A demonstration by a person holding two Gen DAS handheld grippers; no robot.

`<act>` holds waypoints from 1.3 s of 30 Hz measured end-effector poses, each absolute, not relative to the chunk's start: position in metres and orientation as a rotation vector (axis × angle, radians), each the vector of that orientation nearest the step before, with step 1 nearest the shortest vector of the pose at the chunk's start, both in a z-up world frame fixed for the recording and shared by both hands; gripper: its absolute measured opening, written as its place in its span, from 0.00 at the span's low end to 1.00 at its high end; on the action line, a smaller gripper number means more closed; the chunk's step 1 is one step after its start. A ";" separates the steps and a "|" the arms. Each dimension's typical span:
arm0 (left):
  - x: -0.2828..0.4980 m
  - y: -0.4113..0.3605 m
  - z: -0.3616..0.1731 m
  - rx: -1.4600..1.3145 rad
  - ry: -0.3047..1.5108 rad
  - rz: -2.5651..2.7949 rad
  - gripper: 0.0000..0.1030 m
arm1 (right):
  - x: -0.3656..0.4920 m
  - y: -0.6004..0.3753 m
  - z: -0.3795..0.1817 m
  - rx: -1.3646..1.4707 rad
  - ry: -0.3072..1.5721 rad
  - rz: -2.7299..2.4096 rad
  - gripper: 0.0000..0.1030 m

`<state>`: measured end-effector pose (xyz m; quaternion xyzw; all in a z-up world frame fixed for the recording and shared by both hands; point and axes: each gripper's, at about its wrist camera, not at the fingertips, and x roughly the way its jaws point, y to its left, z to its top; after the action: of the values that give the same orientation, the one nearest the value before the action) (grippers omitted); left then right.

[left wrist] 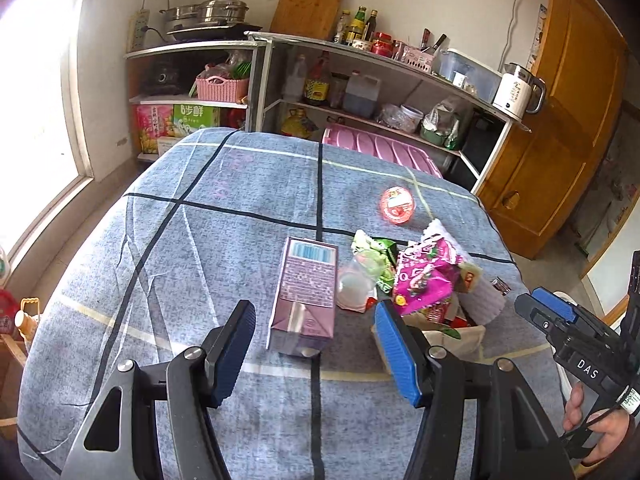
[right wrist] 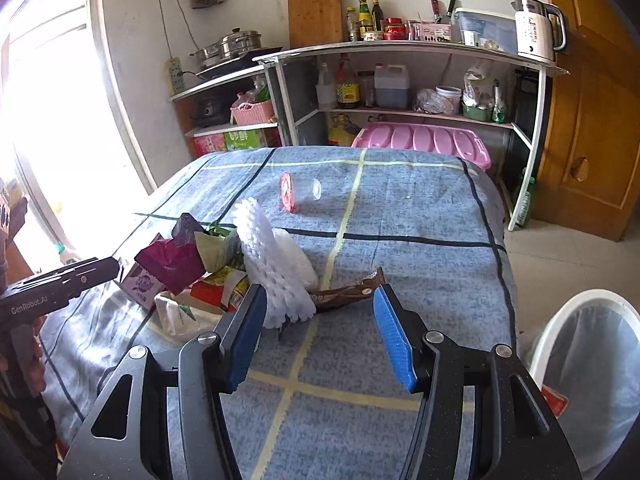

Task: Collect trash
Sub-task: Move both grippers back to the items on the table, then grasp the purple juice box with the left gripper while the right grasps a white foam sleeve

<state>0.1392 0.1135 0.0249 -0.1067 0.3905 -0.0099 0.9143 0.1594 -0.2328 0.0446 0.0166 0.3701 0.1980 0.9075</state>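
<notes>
A pile of trash lies on the blue checked tablecloth (left wrist: 160,264). A purple carton (left wrist: 306,292) lies in front of my open left gripper (left wrist: 316,336), between the lines of its fingers. Beside it are a clear plastic cup (left wrist: 354,288), a green wrapper (left wrist: 376,252) and a magenta wrapper (left wrist: 426,276). A red-lidded clear cup (left wrist: 397,204) lies farther back. In the right wrist view, my open right gripper (right wrist: 320,320) hovers just short of a white foam net (right wrist: 272,264) and a brown wrapper (right wrist: 348,290). The red-lidded cup (right wrist: 298,192) lies beyond.
A white bin with a clear liner (right wrist: 592,368) stands at the table's right edge. Shelves with bottles, pots and a kettle (right wrist: 536,28) line the back wall. A pink tub (right wrist: 424,140) sits behind the table. A wooden door (right wrist: 592,120) is at right.
</notes>
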 end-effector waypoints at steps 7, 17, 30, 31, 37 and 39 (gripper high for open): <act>0.160 0.118 0.010 -0.228 0.851 -0.056 0.60 | 0.185 -0.215 0.036 0.022 0.805 0.467 0.55; 0.178 0.114 -0.011 -0.233 0.890 -0.060 0.60 | 0.195 -0.190 0.025 -0.030 0.822 0.531 0.50; 0.182 0.118 -0.019 -0.262 0.901 -0.047 0.40 | 0.190 -0.185 0.022 -0.022 0.810 0.560 0.25; 0.182 0.118 -0.020 -0.265 0.899 -0.046 0.40 | 0.189 -0.185 0.023 -0.018 0.806 0.563 0.25; 0.179 0.117 -0.017 -0.250 0.889 -0.032 0.39 | 0.186 -0.189 0.028 -0.001 0.786 0.559 0.25; 0.178 0.118 -0.016 -0.252 0.884 -0.028 0.39 | 0.185 -0.190 0.029 0.005 0.782 0.555 0.24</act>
<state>0.1775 0.1177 -0.0161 -0.1217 0.4265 -0.0134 0.8962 0.1854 -0.1903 0.0288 0.0023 0.3760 0.2670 0.8873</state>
